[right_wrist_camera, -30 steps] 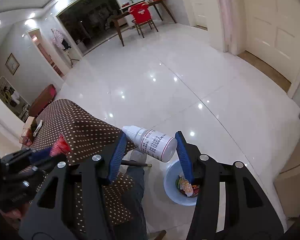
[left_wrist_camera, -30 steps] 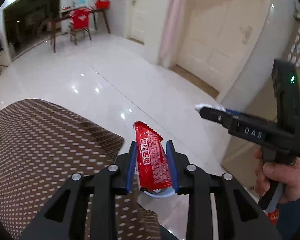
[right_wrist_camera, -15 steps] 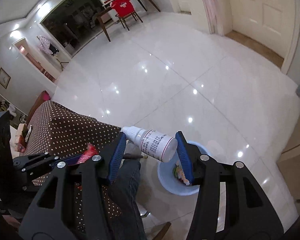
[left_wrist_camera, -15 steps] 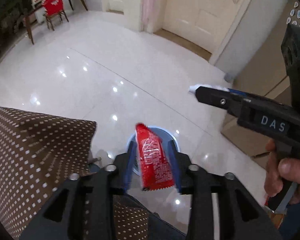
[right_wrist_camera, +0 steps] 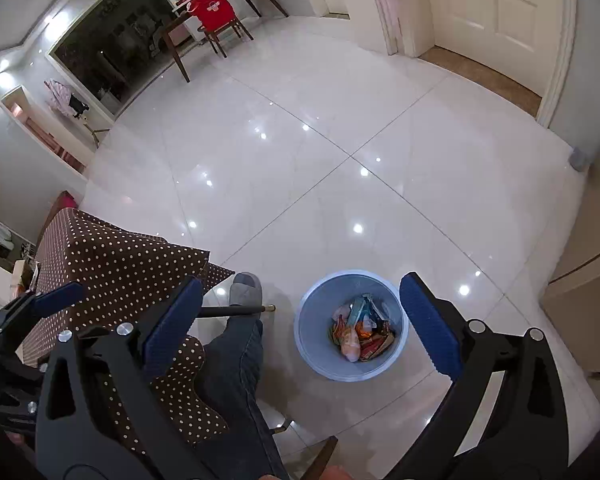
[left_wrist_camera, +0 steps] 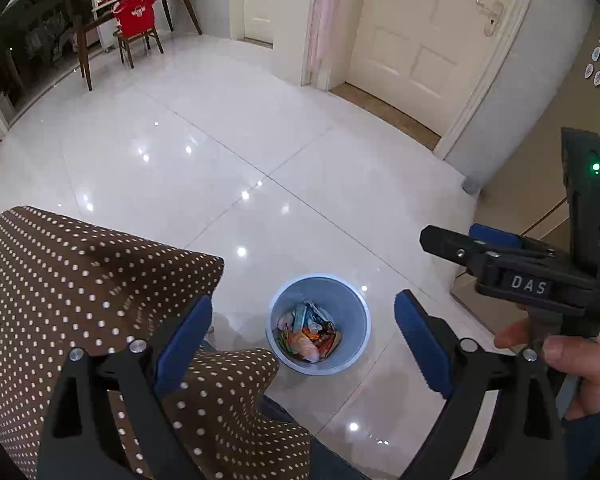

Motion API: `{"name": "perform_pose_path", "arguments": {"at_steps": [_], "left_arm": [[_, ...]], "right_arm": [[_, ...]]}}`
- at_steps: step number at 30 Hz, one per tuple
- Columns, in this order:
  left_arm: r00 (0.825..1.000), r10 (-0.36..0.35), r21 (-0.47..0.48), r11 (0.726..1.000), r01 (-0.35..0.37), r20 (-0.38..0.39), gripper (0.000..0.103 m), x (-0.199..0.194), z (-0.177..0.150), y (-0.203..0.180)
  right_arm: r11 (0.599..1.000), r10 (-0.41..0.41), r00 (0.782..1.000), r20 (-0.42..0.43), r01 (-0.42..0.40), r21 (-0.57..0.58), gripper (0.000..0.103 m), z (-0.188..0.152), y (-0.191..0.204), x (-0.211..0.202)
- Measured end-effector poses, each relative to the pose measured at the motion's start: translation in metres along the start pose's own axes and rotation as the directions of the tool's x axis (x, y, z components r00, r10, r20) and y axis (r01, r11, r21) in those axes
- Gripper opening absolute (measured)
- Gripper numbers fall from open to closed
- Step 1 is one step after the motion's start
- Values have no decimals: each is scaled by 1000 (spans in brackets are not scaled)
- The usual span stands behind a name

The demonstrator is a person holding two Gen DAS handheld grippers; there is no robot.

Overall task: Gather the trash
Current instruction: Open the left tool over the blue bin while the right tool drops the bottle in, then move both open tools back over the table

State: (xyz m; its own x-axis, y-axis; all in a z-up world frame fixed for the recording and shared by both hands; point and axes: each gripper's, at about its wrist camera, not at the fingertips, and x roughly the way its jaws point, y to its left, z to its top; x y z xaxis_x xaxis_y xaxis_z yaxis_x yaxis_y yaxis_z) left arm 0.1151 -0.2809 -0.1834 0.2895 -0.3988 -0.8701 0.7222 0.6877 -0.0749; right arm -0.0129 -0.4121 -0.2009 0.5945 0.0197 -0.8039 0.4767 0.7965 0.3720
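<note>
A light blue trash bin [left_wrist_camera: 320, 324] stands on the white tiled floor, holding several colourful wrappers [left_wrist_camera: 308, 336]. It also shows in the right wrist view [right_wrist_camera: 350, 326]. My left gripper [left_wrist_camera: 303, 344] is open and empty, held above the bin. My right gripper [right_wrist_camera: 300, 320] is open and empty, also above the bin. The right gripper shows from the side in the left wrist view [left_wrist_camera: 520, 272], held by a hand. The left gripper's tip shows at the left edge of the right wrist view [right_wrist_camera: 36, 304].
A table with a brown polka-dot cloth [left_wrist_camera: 80, 280] lies to the left of the bin. The person's leg and grey slipper [right_wrist_camera: 244, 292] are between table and bin. A wooden table with a red chair [left_wrist_camera: 136, 28] stands far back. White doors [left_wrist_camera: 428, 40] are at the right.
Both grippers opened. The red wrapper left my left gripper and the white bottle left my right gripper. Both views tilted down over the bin.
</note>
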Motion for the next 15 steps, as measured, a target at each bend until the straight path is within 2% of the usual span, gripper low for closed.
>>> {"name": "perform_pose_path", "arguments": {"at_steps": [15], "left_arm": [[995,19,-59,998,-14,98,91,-48,-8,29]], "right_arm": [[998,6,1000,11,-5,-70,97,5,42,-8]]}}
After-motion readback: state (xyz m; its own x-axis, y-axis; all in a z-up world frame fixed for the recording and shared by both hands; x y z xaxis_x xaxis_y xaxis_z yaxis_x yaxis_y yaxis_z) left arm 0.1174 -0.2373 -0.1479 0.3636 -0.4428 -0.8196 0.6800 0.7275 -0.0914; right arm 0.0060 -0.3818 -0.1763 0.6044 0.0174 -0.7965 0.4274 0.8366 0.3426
